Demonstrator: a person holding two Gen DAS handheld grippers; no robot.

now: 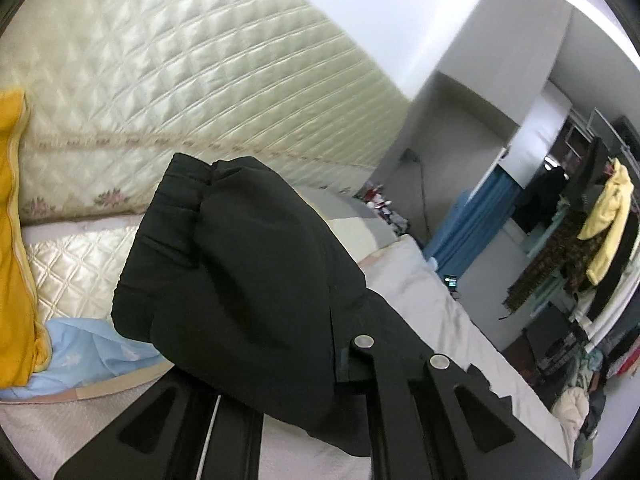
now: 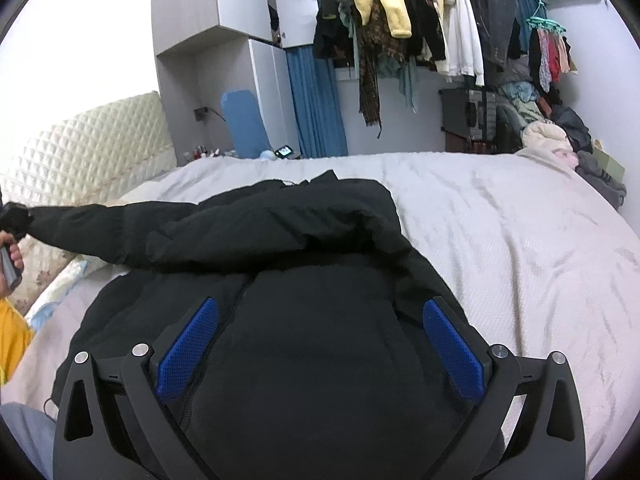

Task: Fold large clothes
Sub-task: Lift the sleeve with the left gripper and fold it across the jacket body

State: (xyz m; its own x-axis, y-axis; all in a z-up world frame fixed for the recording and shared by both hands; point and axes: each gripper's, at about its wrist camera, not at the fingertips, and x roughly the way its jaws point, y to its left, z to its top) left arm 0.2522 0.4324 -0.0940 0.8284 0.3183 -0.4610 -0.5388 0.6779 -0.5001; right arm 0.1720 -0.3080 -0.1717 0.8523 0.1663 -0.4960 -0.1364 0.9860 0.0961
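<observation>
A black padded jacket point(image 2: 312, 240) lies on the pale bedspread point(image 2: 500, 220), its sleeve point(image 2: 80, 224) stretched out to the left. My left gripper point(image 1: 340, 364) is shut on the sleeve's cuff end point(image 1: 240, 264) and holds it up above the bed; the fabric covers most of its fingers. That gripper shows small at the far left of the right wrist view point(image 2: 14, 216). My right gripper point(image 2: 320, 344) is open, blue pads point(image 2: 188, 352) spread wide, low over the jacket's body, holding nothing.
A quilted cream headboard point(image 1: 200, 80) stands behind the bed. A yellow cloth point(image 1: 12, 240) and a light blue cloth point(image 1: 80, 344) lie near the pillows. A rail of hanging clothes point(image 2: 420, 20), a grey cabinet point(image 2: 208, 40) and piled laundry point(image 2: 552, 136) stand beyond the bed.
</observation>
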